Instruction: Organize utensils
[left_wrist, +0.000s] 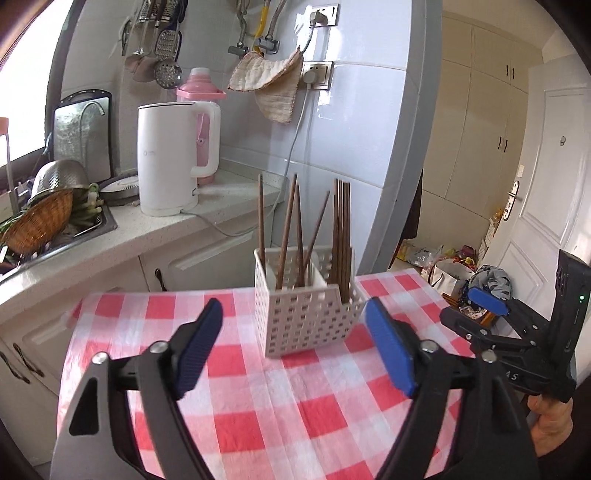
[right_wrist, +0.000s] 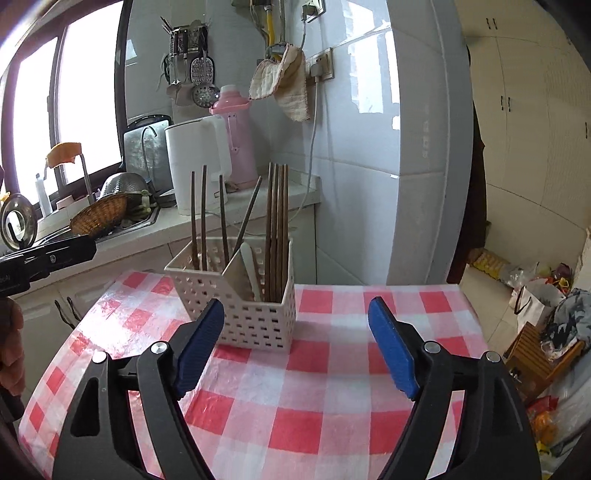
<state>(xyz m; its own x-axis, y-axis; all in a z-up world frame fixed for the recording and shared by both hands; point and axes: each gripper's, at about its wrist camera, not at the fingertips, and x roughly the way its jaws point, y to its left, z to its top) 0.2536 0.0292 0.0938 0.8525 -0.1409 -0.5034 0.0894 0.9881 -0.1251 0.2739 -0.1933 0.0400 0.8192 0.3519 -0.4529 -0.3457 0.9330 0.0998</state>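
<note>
A white perforated utensil basket (left_wrist: 306, 317) stands on the red-and-white checked tablecloth (left_wrist: 258, 398). Several brown chopsticks (left_wrist: 341, 236) stand upright in it, some loose on its left side, a tight bundle on its right. It also shows in the right wrist view (right_wrist: 251, 314), with the chopsticks (right_wrist: 277, 229) and a white spoon handle (right_wrist: 251, 269) inside. My left gripper (left_wrist: 293, 339) is open and empty, just in front of the basket. My right gripper (right_wrist: 297, 339) is open and empty, in front of the basket and slightly right; it also shows in the left wrist view (left_wrist: 480, 310).
Behind the table a counter holds a white kettle (left_wrist: 173, 158), a pink thermos (left_wrist: 201, 96) and a sink with a wicker basket (left_wrist: 37, 225). A cloth (left_wrist: 273, 81) and utensils hang on the tiled wall. Bags (right_wrist: 546, 306) clutter the floor at right.
</note>
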